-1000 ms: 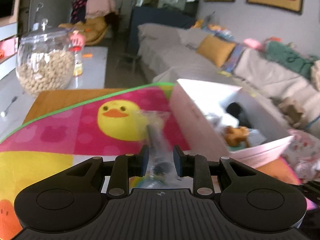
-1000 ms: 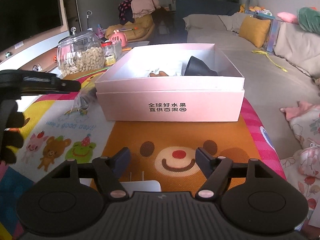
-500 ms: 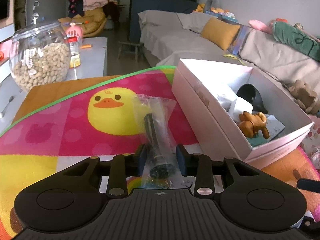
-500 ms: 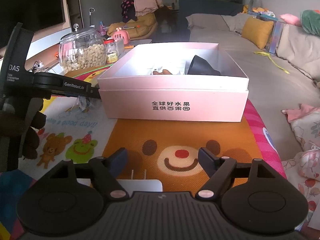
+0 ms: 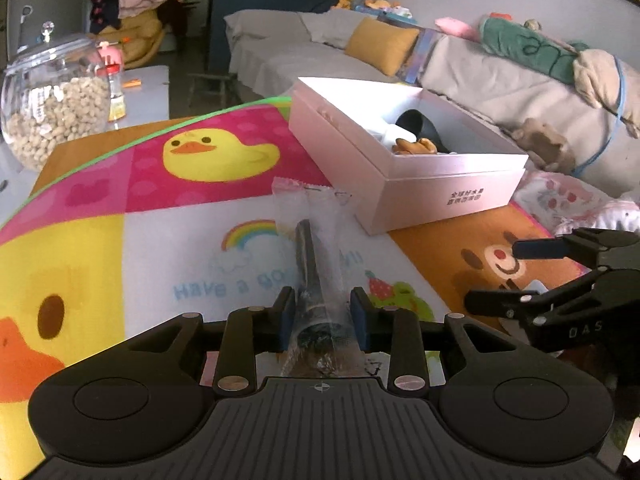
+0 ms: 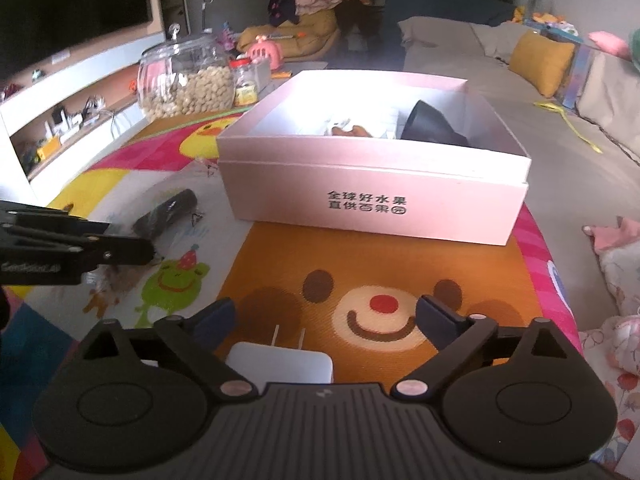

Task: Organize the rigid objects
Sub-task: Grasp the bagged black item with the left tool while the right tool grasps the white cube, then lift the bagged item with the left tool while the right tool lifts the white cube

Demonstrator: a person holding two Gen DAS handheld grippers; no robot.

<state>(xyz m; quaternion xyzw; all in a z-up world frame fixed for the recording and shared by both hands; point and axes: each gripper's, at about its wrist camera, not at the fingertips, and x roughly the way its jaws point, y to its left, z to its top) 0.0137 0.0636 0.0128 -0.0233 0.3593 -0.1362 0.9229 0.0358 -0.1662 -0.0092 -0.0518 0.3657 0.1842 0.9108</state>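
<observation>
A: Left hand-held gripper [image 5: 322,312]: jaws have just been opening. The clear bag with the dark cylinder [image 5: 311,258] lies between the pads, which look barely clear of the plastic. I read it as let go, not gripped.

B: Where is the bag now?

A: On the play mat [image 5: 120,248], running straight ahead from the jaws; a second ago it hung in front of the duck print. The pink box [image 5: 420,172] is ahead and to the right, bag outside it.

B: Right hand-held gripper [image 6: 325,318]?

A: Jaws have just been opening to their widest, nothing clamped. The white plug adapter [image 6: 280,364] lies just below, between the fingers. The box sits straight ahead.

B: Meaning?

A: Likely the adapter is picked next; the bag remains unboxed.
</observation>
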